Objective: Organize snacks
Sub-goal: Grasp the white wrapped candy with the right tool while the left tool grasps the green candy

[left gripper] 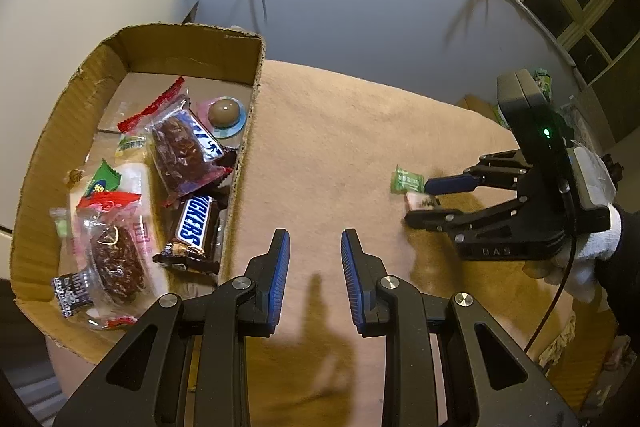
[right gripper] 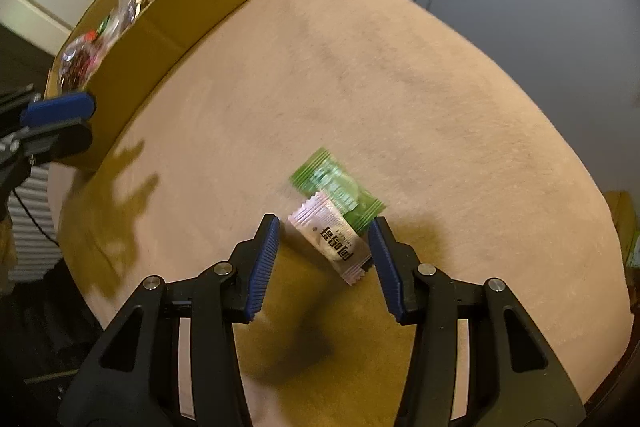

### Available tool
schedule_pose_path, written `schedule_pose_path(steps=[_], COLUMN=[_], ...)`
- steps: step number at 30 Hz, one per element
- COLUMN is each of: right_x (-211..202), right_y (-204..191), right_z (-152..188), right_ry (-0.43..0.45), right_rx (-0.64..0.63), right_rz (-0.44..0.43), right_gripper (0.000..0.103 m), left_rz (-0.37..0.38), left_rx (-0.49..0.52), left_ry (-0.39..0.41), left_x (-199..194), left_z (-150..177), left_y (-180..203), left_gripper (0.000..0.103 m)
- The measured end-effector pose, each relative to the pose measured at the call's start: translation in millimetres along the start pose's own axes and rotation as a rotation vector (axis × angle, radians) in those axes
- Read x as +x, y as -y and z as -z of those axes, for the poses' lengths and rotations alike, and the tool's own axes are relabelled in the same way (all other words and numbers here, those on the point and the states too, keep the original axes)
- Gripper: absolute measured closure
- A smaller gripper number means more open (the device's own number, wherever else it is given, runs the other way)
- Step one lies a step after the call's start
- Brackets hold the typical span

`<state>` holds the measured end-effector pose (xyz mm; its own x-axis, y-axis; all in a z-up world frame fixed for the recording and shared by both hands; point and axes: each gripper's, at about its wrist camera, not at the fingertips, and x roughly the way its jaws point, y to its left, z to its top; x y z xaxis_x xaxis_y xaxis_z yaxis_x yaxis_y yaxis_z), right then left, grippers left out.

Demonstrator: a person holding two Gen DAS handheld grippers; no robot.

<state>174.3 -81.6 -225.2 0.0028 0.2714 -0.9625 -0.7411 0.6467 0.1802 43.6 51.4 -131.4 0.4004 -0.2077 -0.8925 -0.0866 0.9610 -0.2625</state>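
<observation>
Straddling the white sachet (right gripper: 334, 241), the right tongs (right gripper: 324, 247) sit spread on the table (right gripper: 440, 99), not yet pinching; the green packet (right gripper: 338, 185) overlaps it. Left tongs (left gripper: 315, 267) hang released and empty beside the cardboard box (left gripper: 240, 163), already stocked with Snickers (left gripper: 194, 227).

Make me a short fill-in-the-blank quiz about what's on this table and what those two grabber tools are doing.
1. The Snickers bar lies inside the ____ box.
2. The white packet partly overlaps a ____ packet.
3. The right gripper has the white packet between its ____ pads.
4. The left gripper holds ____.

Missing words: cardboard; green; blue; nothing
</observation>
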Motion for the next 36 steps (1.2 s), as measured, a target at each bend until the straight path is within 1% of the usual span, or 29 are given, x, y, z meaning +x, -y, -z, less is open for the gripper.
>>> schedule_pose_path(steps=[2,5,9,11,17,19,20,24,29,30,31,32,33,36], right_x=[-0.2,0.8,1.6,1.8,-4.8,-5.7,-3.8,-8.3,-14.4,-17.9,-20.2,-22.4,-24.7,-26.6], right_y=[-3.6,-7.2,-15.5,-15.5,2.5,8.1,8.8,22.3,39.0,40.2,40.9,41.7,41.6,42.6], right_z=[0.9,1.9,5.1,6.7,22.5,25.1,19.0,28.5,39.0,43.9,46.8,48.7,51.4,54.9], right_ry=[-0.005,-0.007,-0.014,-0.014,0.005,0.018,0.023,0.047,0.090,0.107,0.117,0.127,0.135,0.145], right_rx=[-0.012,-0.027,-0.059,-0.058,0.027,0.059,0.071,0.133,0.186,0.193,0.195,0.197,0.196,0.197], right_rz=[-0.016,0.009,0.040,0.060,0.057,0.052,0.050,0.041,0.034,0.013,0.003,-0.003,-0.006,-0.010], right_gripper=[0.062,0.068,0.070,0.080,0.080,0.080,0.080,0.080,0.080,0.080,0.080,0.079,0.078,0.072], left_rz=[0.001,0.009,0.025,0.039,0.103,0.129,0.140,0.158,0.173,0.173,0.173,0.178,0.180,0.160], left_rx=[0.002,-0.001,0.001,0.001,-0.014,-0.023,-0.022,-0.016,-0.039,-0.037,-0.034,-0.032,-0.030,-0.004], left_ry=[-0.004,-0.014,-0.027,-0.036,-0.088,-0.106,-0.116,-0.147,-0.169,-0.169,-0.162,-0.159,-0.156,-0.150], left_x=[1.6,4.9,11.6,16.3,43.6,54.1,61.1,81.4,101.6,103.8,105.0,106.7,106.1,111.1], left_z=[-0.5,-1.8,-3.6,-4.4,-12.3,-16.2,-17.8,-24.3,-33.9,-35.4,-37.9,-38.1,-37.1,-44.5], left_y=[-1.3,-1.2,4.8,10.3,27.3,34.7,39.5,50.8,55.5,56.1,57.5,59.8,61.7,70.4], left_gripper=[0.078,0.078,0.078,0.078,0.078,0.078,0.078,0.078,0.078,0.078,0.076,0.070,0.068,0.067])
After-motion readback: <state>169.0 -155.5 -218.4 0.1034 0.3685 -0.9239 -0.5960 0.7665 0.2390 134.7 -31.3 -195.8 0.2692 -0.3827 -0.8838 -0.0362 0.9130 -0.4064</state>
